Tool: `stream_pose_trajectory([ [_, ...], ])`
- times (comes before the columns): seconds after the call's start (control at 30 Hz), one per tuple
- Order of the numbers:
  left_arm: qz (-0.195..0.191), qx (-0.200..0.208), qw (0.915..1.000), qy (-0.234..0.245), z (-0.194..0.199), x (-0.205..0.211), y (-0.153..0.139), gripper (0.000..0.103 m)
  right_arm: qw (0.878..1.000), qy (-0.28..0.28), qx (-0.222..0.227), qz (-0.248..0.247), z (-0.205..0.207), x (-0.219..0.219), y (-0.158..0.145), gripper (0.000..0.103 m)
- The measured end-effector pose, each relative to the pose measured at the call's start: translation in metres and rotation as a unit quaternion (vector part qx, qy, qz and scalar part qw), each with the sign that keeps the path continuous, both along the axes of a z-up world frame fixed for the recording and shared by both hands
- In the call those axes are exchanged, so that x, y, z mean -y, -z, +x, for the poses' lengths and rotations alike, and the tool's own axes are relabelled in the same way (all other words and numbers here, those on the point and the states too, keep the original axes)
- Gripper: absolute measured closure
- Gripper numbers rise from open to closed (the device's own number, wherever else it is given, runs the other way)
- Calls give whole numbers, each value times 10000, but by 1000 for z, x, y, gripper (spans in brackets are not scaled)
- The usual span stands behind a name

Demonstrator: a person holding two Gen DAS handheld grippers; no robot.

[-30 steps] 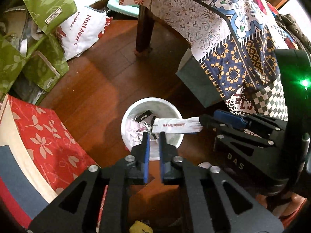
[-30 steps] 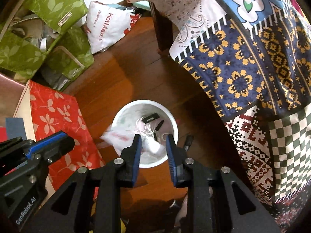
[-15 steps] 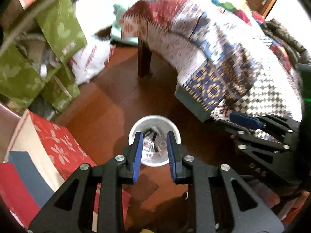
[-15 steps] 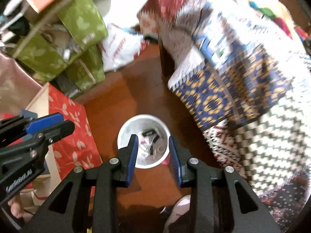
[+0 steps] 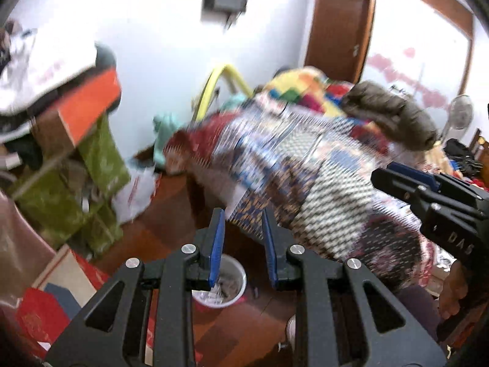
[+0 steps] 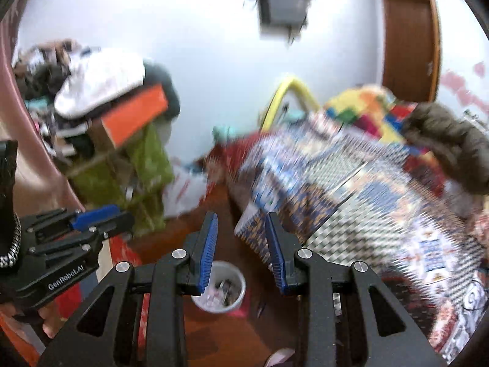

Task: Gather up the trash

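Trash sits in the white bin [image 5: 227, 287] on the floor, beside the quilt-draped table [image 5: 321, 183]. Left gripper [image 5: 243, 244] and right gripper [image 6: 241, 247] hang above the bin, both spread and empty. Only the left view shows a fan [image 5: 460, 113].

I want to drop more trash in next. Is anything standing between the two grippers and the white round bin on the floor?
Nothing visible does. The white round bin stands uncovered on the wooden floor, below the left gripper and the right gripper, both empty. The patterned patchwork tablecloth hangs beside it, not over it.
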State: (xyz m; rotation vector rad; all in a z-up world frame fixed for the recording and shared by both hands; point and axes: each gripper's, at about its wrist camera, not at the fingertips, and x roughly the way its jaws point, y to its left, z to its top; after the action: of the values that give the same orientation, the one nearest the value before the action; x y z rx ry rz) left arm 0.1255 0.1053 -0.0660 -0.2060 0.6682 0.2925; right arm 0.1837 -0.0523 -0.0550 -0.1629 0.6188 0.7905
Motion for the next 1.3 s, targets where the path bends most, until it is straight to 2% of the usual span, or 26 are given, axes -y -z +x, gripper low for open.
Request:
stream_pose_trajectory([
  [0.13,137,609,9976,306,-27,32,-38,80,9962,468,639,352,-39,38,-38,73],
  [0.23,182,993,9934,544,-46,54,-59,80,9899,875,1013,471,-66,57,-54,73],
  [0.43,406,1501,9837,898,-81,88,-83,78,9791,1525,1163,678,-95,85,-61,73],
  [0.47,437,1578,9820,944,-88,91,-86,74,9777,1611,1152,697,-96,88,-60,71],
  [0.53,479,1682,9794,1009,-100,97,-88,64,9744,1814,1095,755,-104,94,-60,58],
  [0.6,578,1762,9772,1032,-113,101,-89,45,9703,1979,1141,793,-112,99,-60,46],
  [0.63,622,1796,9762,1047,-117,103,-89,40,9675,2089,1184,786,-116,103,-60,44],
  [0.8,602,1852,9746,1109,-133,106,-83,17,9511,2636,1444,707,-141,114,-61,6],
  [0.93,465,1846,9749,1154,-139,105,-78,15,9412,2908,1583,672,-148,118,-62,1],
  [1.3,512,1825,9754,1128,-149,104,-73,10,9452,2851,1466,621,-156,119,-56,1],
])
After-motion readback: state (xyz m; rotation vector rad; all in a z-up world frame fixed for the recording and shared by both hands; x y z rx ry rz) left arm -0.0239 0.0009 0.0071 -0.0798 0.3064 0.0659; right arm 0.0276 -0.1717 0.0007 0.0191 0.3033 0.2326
